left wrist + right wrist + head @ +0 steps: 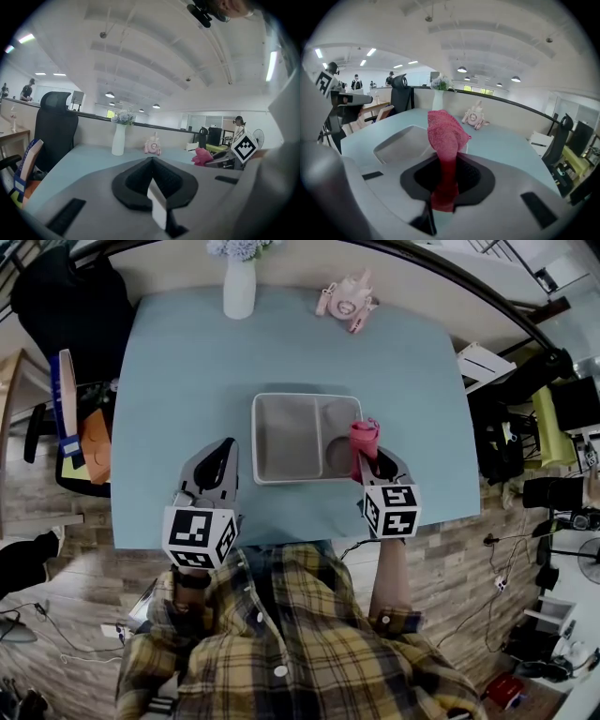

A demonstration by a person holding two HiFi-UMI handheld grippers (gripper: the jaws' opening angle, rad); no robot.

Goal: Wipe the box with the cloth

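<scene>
A grey two-compartment box [305, 437] lies flat in the middle of the light blue table [187, 371]. My right gripper [370, 457] hovers at the box's right edge, shut on a pink-red cloth [364, 437] that sticks out past its tips. In the right gripper view the cloth [446, 136] stands up between the jaws, with the box [401, 140] to the left of it. My left gripper [225, 451] sits left of the box, near its front left corner, shut and with nothing in it [152, 161].
A white vase [239, 287] with flowers stands at the table's far edge, a pink toy [345, 301] to its right. A black office chair [70, 306] and a blue-and-orange item [80, 427] sit left of the table. The person's plaid shirt [281, 643] fills the near side.
</scene>
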